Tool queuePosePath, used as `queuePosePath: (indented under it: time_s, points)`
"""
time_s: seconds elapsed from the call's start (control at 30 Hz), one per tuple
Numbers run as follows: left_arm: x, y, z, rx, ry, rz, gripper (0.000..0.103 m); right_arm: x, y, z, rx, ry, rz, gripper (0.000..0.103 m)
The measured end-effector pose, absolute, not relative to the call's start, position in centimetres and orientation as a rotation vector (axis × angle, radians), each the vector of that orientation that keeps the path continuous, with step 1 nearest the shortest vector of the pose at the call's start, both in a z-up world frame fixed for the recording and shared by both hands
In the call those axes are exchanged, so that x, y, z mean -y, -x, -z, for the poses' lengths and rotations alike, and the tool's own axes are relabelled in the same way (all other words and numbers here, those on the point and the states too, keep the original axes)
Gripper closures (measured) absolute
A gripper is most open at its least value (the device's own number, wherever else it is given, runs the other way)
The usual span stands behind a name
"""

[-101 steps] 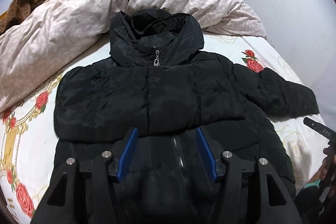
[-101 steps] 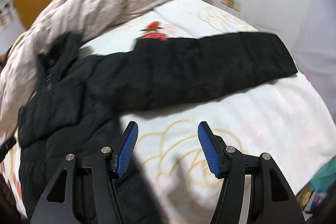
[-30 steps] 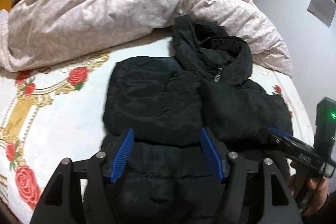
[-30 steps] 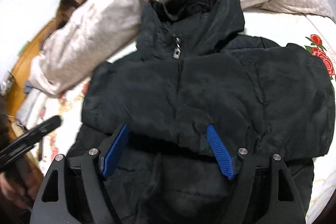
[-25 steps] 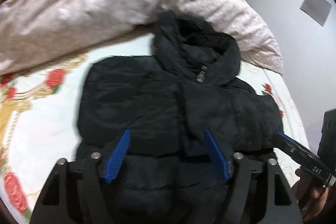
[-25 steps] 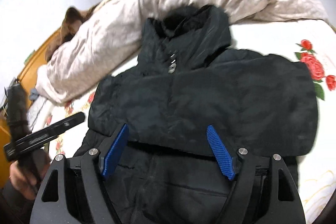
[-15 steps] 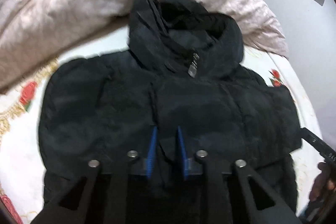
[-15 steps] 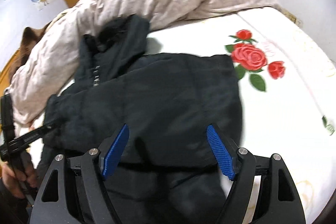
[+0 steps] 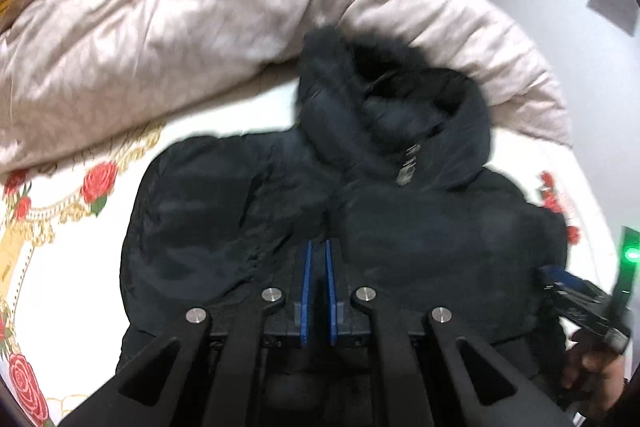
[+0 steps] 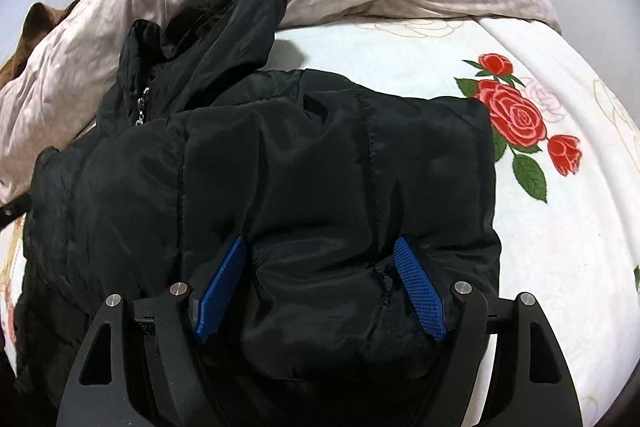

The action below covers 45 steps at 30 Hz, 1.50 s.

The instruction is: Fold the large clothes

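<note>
Garment: a black, puffy, quilted hooded jacket (image 9: 400, 227) lies front-up on the white bedsheet printed with red roses (image 10: 560, 227), both sleeves already folded across the chest.
Hood end: the hood (image 9: 400, 107) points to the far side, against the crumpled pale pink duvet (image 9: 200, 27).
Long axis: runs near to far, from the hem under the cameras to the hood.
Left gripper (image 9: 316, 259): blue pads pressed together, low over the middle of the jacket at the near edge of the folded sleeves; whether a fold of fabric is caught between them I cannot tell.
Right gripper (image 10: 320, 291): pads spread wide, set down over the right half of the jacket with a bulge of black fabric between them, not pinched.
Key relation: both grippers sit at the near end, so the rest of the jacket lies away from them, toward the hood.
Likely next step: probably the right gripper closes, then the near part is carried toward the hood.
</note>
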State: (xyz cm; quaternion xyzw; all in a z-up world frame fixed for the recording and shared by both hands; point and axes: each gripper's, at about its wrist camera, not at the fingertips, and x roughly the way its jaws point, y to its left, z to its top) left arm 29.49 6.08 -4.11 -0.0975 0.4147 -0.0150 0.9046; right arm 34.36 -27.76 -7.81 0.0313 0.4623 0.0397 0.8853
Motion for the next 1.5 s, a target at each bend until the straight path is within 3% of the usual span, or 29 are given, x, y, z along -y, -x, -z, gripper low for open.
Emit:
queuePosePath:
  time_s: [0.17,0.27,0.3,0.33,0.4,0.7,0.9,1.1,1.3,1.5]
  points:
    - [-3.8,-29.4,1.6,-0.808,0.186,0.148,0.094,29.2,-32.4,3.7,-0.861,-0.085,-0.087,0.027]
    - [-2.1,-31.3,3.4,-0.854,0.139,0.185,0.094,30.2,-32.6,2.5,-0.828,-0.082,-0.066,0.027]
    - [-1.9,-32.1,4.4,-0.883,0.124,0.175,0.094,30.7,-33.3,2.7,-0.844,-0.091,-0.056,0.031]
    - [-1.8,-33.0,5.8,-0.915,0.102,0.157,0.094,31.0,-34.0,3.1,-0.864,-0.096,-0.048,0.045]
    - [-1.9,-33.9,7.7,-0.943,0.073,0.137,0.094,31.0,-35.4,4.3,-0.907,-0.089,-0.034,0.056]
    - [-1.9,-35.8,10.8,-0.955,-0.012,0.079,0.093,29.0,-38.6,9.6,-1.003,0.002,-0.048,0.057]
    - [-2.7,-35.8,8.5,-0.971,0.018,0.075,0.093,29.5,-37.6,6.7,-0.990,-0.010,-0.023,0.057]
    - [-3.8,-30.1,4.2,-0.857,0.083,0.153,0.093,29.3,-32.0,3.0,-0.876,-0.050,-0.079,0.057]
    - [-2.2,-31.3,9.3,-0.967,0.042,0.161,0.093,27.4,-33.1,7.7,-0.996,-0.023,-0.106,0.057]
    - [-1.1,-31.9,10.2,-0.968,-0.009,0.147,0.093,26.1,-34.6,9.6,-1.017,0.035,-0.090,0.057]
